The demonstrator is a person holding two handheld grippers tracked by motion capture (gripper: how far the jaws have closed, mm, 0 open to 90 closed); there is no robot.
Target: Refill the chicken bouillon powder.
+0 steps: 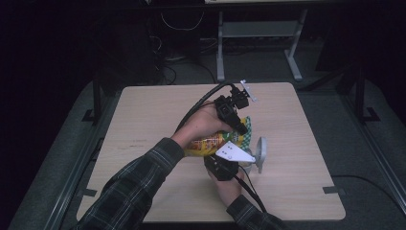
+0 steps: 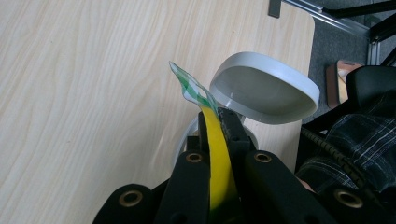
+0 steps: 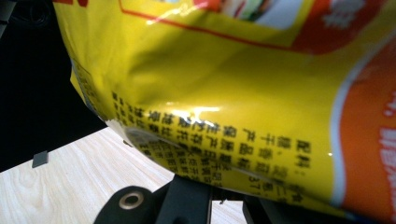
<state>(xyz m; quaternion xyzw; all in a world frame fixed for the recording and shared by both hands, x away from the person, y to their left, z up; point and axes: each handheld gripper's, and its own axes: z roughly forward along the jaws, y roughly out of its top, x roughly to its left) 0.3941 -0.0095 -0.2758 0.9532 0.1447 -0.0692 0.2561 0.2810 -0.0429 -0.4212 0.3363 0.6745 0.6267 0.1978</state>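
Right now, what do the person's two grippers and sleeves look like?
Both sleeves are dark plaid flannel. The left gripper is matte black with brass-ringed screw holes, a thick black cable and a small grey plate. The right gripper is black too, topped by a grey three-cornered plate, with a thin black cable.

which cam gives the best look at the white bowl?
The left gripper view: the white bowl shows its whole rim and inside, tilted, just beyond the yellow bag pinched in the left gripper. In the high view it is a small pale shape edge-on beside the right gripper.
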